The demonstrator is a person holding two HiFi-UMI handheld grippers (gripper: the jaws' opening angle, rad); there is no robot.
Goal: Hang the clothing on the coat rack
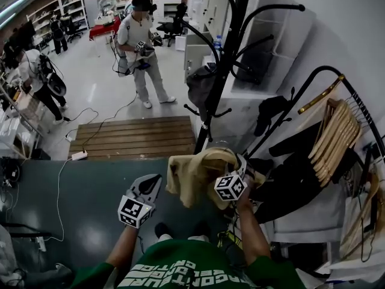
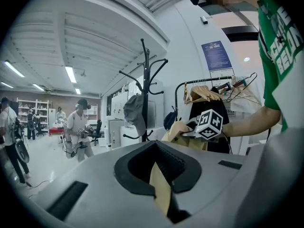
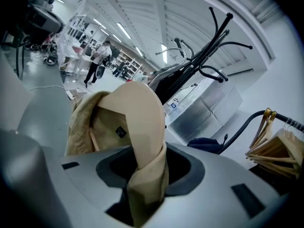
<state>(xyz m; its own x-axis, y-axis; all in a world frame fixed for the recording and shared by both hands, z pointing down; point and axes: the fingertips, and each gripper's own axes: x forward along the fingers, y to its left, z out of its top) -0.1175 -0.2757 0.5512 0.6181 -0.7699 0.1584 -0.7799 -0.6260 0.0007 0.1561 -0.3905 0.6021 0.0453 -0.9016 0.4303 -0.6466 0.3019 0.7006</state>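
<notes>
– Grey floor at the far left, with a person in a pale shirt (image 1: 139, 47) standing out there. What's nearer?

– A wooden platform (image 1: 141, 138) this side of that person, and then, close to us, the left gripper (image 1: 149, 185). Its jaws are pinched together on a narrow strip of beige cloth.

– The same cloth as the big bundle?

– The colour matches. The beige garment (image 1: 195, 172) hangs bunched and drooping just right of that gripper. From the head view I can't trace the strip back to it.

– And the right gripper (image 3: 147, 175)?

– It's clamped on a twisted fold of the garment, and the cloth loops up out of its jaws. A small dark label shows inside the collar. Its marker cube (image 1: 230, 186) sits at the bundle's lower right.

– Where's the coat rack?

– The black coat rack (image 1: 224, 59) rises just behind the garment, a little farther off. A grey cap (image 1: 201, 84) hangs on its left side, and something dark (image 1: 271, 110) hangs on its right. The garment is on none of the hooks; it's down low beside the pole.

– Far right?

– A clothes rail (image 1: 329, 68) carries a row of wooden hangers (image 1: 337, 131), with a black garment (image 1: 295, 176) hanging below them.
</notes>
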